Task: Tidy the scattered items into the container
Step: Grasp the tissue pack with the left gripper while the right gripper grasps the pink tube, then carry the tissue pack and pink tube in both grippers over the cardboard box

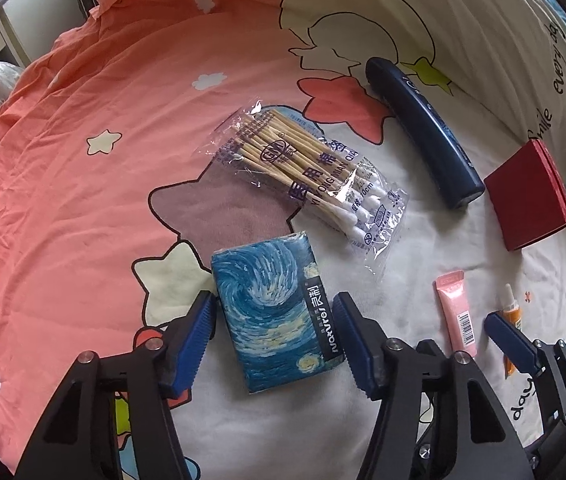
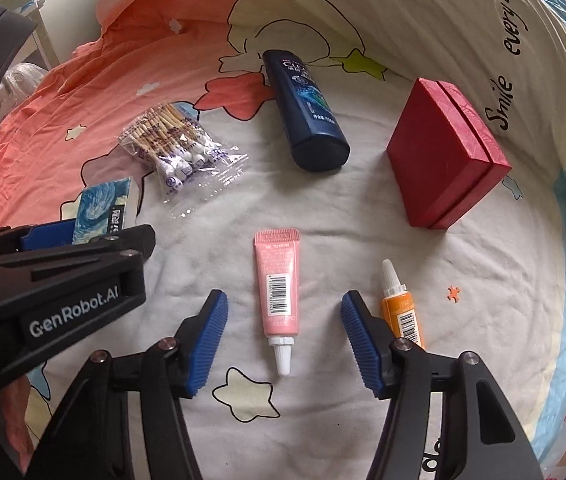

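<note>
The tissue pack (image 1: 273, 316) is flanked by the spread left gripper (image 1: 275, 340), with bare quilt (image 1: 83, 160) on its left. Ahead, passage is blocked by the cotton swab bag (image 1: 315, 176). The pink tube (image 2: 279, 292) is straddled by the right gripper (image 2: 285, 340), crowded rightward by the orange dropper bottle (image 2: 399, 308).

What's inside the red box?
Nobody can tell from here. The red box lies shut on the bedspread, so only its outside shows. Whatever it holds is hidden.

In the right wrist view the left gripper's black body hides the lower part of the tissue pack (image 2: 101, 210), and a right finger covers the orange tube's (image 2: 397, 312) lower end. In the left wrist view that tube (image 1: 511, 312) sits mostly behind a blue pad. The red box's (image 2: 439, 152) interior cannot be seen
</note>
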